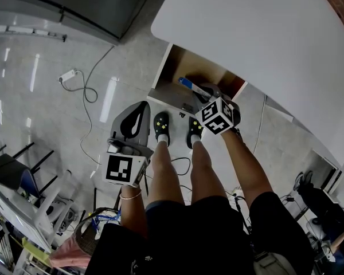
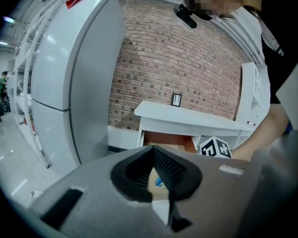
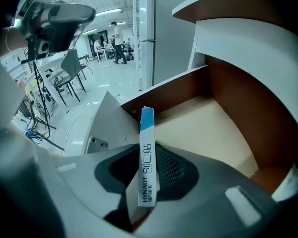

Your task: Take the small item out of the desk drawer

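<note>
The desk drawer (image 1: 178, 67) stands pulled out under the white desk top (image 1: 252, 33), its brown inside showing. My right gripper (image 1: 202, 91) hangs over the drawer, shut on a small white box with a blue end (image 1: 190, 85). In the right gripper view the box (image 3: 147, 148) stands upright between the pads of that gripper (image 3: 149, 175), above the drawer floor (image 3: 213, 123). My left gripper (image 1: 139, 116) stays lower left, apart from the drawer, shut and empty. The left gripper view looks past its jaws (image 2: 153, 155) at the drawer (image 2: 166, 140) and the right gripper's marker cube (image 2: 214, 148).
The person's feet in black shoes (image 1: 162, 125) stand just before the drawer front. A power strip with a cable (image 1: 69, 75) lies on the floor at left. A tall white refrigerator (image 2: 74, 83) stands left of the desk against a brick wall (image 2: 188, 63). Chairs (image 1: 11, 171) crowd the far left.
</note>
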A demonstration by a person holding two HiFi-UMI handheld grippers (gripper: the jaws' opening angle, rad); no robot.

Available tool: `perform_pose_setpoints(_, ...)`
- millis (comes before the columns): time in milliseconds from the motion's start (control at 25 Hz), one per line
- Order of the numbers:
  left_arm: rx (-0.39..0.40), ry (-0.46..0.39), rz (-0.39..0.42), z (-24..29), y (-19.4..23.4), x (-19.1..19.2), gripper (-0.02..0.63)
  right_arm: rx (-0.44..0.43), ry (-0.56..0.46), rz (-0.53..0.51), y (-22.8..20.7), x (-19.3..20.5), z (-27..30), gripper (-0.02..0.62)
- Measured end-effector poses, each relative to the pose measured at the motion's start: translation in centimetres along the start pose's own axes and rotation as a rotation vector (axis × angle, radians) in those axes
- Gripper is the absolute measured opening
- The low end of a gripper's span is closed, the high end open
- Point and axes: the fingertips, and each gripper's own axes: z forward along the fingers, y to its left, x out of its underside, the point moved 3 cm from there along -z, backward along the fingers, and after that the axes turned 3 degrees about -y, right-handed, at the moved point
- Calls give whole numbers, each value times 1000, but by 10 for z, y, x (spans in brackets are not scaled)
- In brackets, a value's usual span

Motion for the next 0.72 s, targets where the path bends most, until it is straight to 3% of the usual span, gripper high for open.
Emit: perform_pose_setpoints(720,25,-11,29,-6,-11,-24,-3,57,-84,90,-5,-16,-48,104)
